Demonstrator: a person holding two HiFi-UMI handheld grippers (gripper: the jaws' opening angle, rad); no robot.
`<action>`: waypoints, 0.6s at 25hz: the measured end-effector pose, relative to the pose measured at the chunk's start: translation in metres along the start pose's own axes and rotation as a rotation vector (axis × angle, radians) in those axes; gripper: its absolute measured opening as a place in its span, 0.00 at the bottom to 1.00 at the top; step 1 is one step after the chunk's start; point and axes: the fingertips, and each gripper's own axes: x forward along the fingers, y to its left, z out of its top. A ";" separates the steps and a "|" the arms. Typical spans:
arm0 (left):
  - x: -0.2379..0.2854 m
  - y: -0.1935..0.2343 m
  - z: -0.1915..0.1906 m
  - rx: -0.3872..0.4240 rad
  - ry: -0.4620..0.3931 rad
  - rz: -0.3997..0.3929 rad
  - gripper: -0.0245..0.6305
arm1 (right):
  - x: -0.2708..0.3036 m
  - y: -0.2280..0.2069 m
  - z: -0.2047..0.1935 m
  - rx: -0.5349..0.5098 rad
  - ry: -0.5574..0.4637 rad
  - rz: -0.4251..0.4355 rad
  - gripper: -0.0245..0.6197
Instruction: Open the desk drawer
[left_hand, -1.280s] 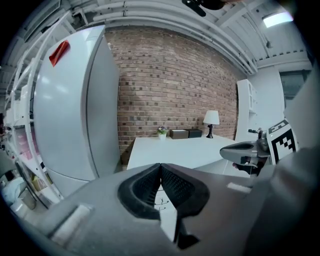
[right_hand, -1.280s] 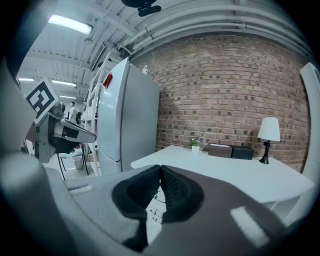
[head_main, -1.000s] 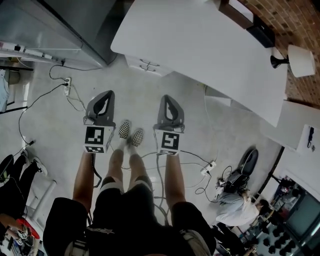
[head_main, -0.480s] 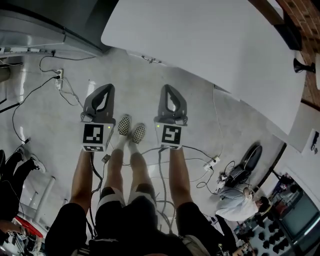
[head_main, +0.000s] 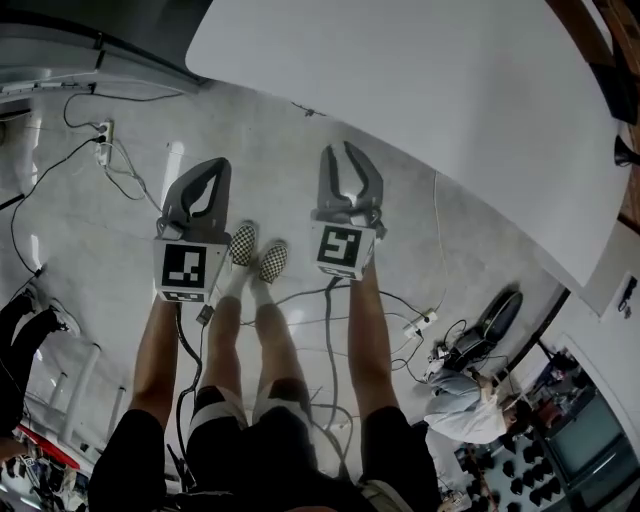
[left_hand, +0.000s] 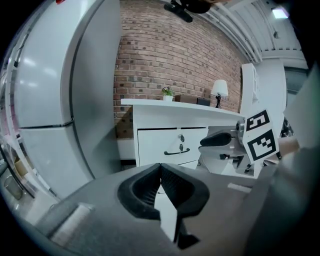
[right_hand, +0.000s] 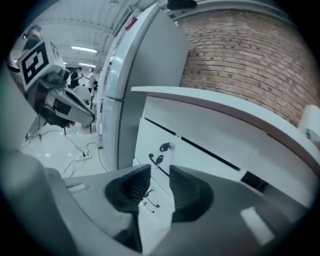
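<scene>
Facing white desk (left_hand: 150, 142), brick wall (left_hand: 165, 50) behind; left hand-held gripper (left_hand: 161, 170) clenched, right hand-held gripper (right_hand: 159, 174) just opening, empty.

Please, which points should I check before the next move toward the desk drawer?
1. The right gripper is open, with nothing between its jaws, which have just been opening: ok.
2. The left gripper is shut and empty: ok.
3. The handle of the top drawer is free of obstacles: ok.
4. The right gripper is at the handle: not ok, it is short of it.
5. The top drawer is unlocked: cannot tell.
</scene>
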 end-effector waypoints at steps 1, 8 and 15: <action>0.001 0.001 -0.003 -0.003 0.005 0.001 0.05 | 0.005 0.001 -0.003 -0.045 0.028 -0.002 0.24; 0.003 0.005 -0.018 -0.021 0.041 0.006 0.05 | 0.043 0.006 -0.013 -0.492 0.207 -0.050 0.28; 0.000 0.019 -0.028 -0.035 0.051 0.023 0.05 | 0.076 0.009 -0.026 -0.658 0.255 -0.074 0.31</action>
